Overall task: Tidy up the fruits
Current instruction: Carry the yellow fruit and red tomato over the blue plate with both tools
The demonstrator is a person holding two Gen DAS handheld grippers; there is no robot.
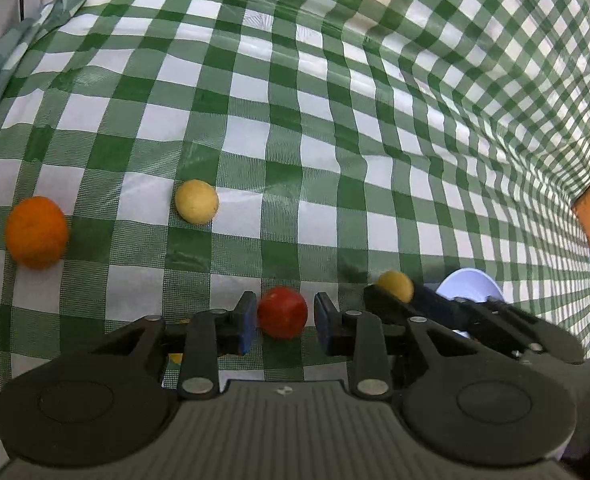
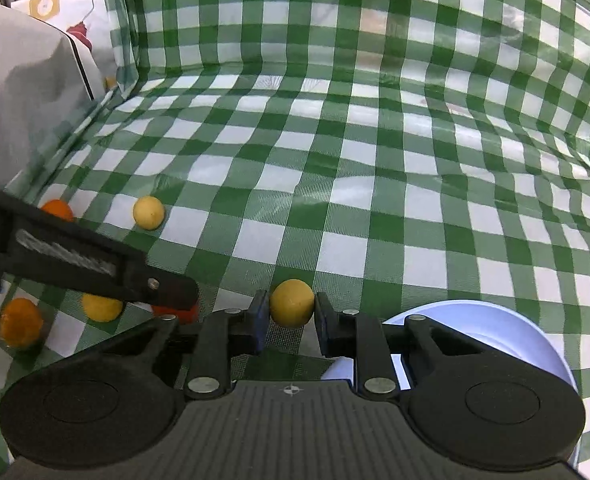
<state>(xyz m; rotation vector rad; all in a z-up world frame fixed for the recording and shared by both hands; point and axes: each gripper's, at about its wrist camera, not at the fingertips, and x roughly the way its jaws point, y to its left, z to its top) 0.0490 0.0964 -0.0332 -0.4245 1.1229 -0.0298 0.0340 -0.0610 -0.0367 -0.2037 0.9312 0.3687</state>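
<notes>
On the far left of the checked surface (image 1: 335, 184) lies an orange (image 1: 36, 232), well apart from the rest, and a yellow fruit (image 1: 196, 201) sits to its right, farther off. Nearer, the left gripper (image 1: 281, 318) has its fingers apart on either side of a red fruit (image 1: 282, 312), gaps showing on both sides, so nothing is clamped yet. In the right wrist view another orange (image 2: 19, 322) and a second yellow fruit (image 2: 102, 307) lie near the left edge, beside that gripper's arm. Right of the red fruit, the right gripper (image 2: 291, 312) has its fingers pressed against a yellow ball-like fruit (image 2: 291, 303), clamped on it and seemingly lifted off the cloth. Just right of it and nearer stands a white bowl (image 2: 515, 340), its inside hidden behind the gripper body.

The step in hand looks like a double pick: one fruit gripped, one framed. Next, the right gripper likely needs to swing right over the bowl and part its fingers, while the left closes squarely on the red fruit so the round thing does not roll away
</notes>
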